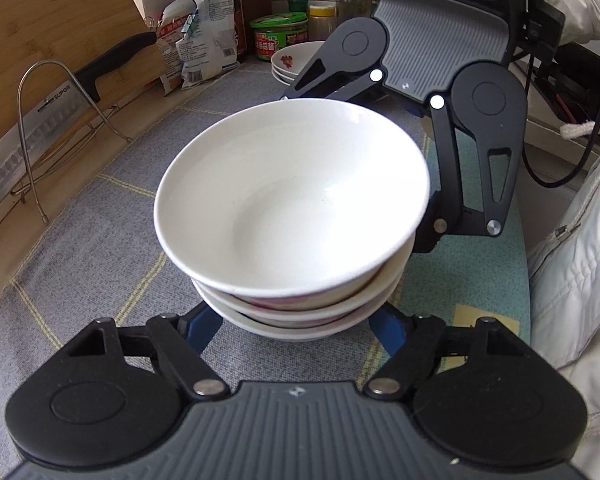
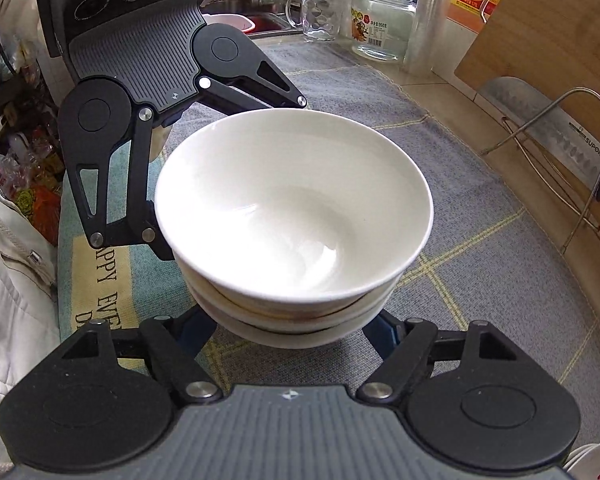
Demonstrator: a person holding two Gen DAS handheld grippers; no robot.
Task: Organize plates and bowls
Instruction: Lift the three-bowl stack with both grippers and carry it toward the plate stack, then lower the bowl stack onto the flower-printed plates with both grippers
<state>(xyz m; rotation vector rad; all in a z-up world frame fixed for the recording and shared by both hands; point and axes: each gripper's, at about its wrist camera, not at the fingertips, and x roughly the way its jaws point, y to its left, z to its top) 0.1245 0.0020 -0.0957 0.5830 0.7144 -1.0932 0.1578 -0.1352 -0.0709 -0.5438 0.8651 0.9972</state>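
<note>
I need to squeeze the bowl stack (image 1: 292, 216) evenly from both sides and keep it level as I lift it off the grey cloth (image 1: 100, 220), or the loose top bowl will slide. My left gripper (image 1: 296, 326) and right gripper (image 2: 290, 326) each straddle the stack's base from opposite sides; the blue pads look pressed to the lowest bowl, though the bowls hide the contact. The stack sits mid-cloth, with the flowered plates (image 1: 290, 62) well behind it.
</note>
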